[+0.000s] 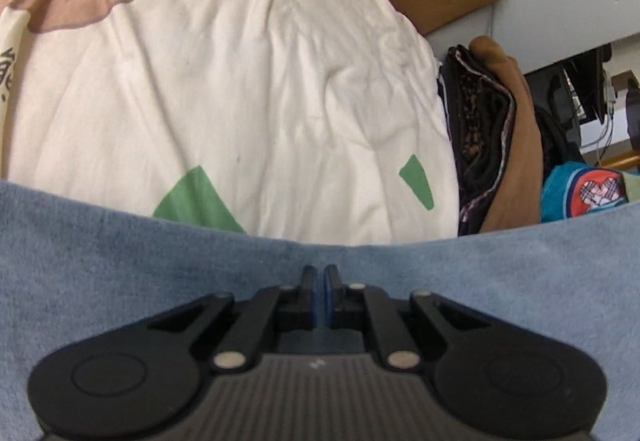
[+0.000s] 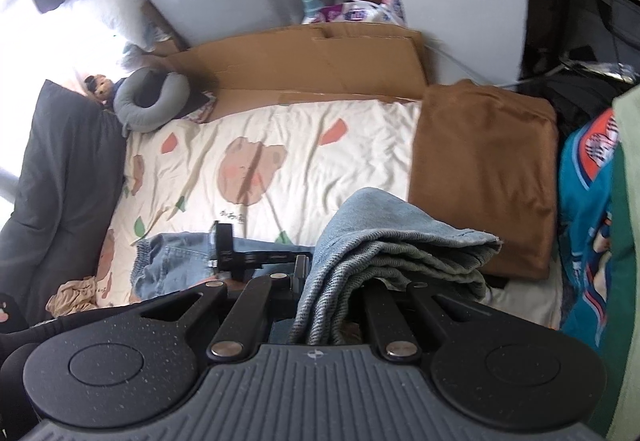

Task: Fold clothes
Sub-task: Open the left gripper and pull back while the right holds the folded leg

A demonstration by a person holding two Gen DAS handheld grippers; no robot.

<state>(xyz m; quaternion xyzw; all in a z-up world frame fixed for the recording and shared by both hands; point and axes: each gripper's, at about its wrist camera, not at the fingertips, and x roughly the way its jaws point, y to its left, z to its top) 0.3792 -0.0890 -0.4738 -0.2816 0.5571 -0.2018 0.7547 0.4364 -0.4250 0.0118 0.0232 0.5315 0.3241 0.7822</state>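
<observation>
Blue jeans lie across the cream printed bedsheet. My right gripper is shut on their folded leg ends, and the layered denim bulges out of the jaws to the right. In the left wrist view the denim fills the lower part of the picture under my left gripper. Its blue pads stand a thin slit apart, and no cloth shows between them. The left gripper also appears in the right wrist view, low over the jeans near the waist.
A folded brown garment tops a stack of dark clothes at the bed's right end, with a teal printed garment beyond. Cardboard lines the far side. A grey neck pillow and a dark cushion sit left.
</observation>
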